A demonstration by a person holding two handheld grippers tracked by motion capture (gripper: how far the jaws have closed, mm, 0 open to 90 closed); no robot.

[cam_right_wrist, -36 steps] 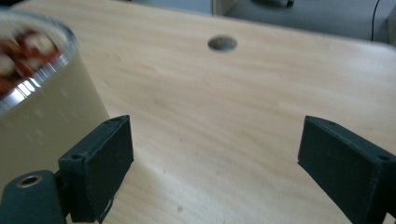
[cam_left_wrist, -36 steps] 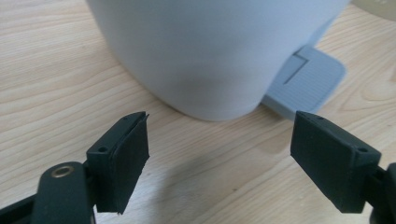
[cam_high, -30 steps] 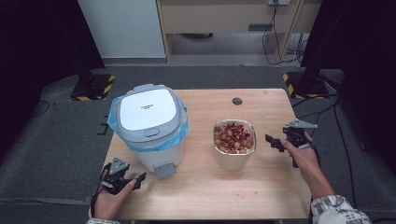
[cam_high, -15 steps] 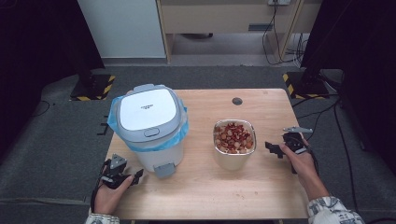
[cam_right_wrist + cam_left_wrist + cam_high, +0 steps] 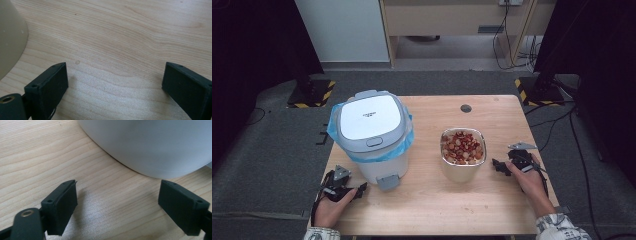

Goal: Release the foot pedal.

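A white pedal bin with a grey lid and blue liner (image 5: 371,137) is seen just beside the left gripper (image 5: 357,190), whose jaws are spread wide over bare wood. A square metal bowl of red and pale nuts (image 5: 463,152) is placed near the right gripper (image 5: 498,166), whose jaws have just been opening with nothing between them.

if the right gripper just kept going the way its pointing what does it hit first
Probably the metal bowl of red and tan pieces. The right gripper points left toward its side wall, jaws open with bare table between them. Its own view puts the bowl off-centre, so it might just graze past.
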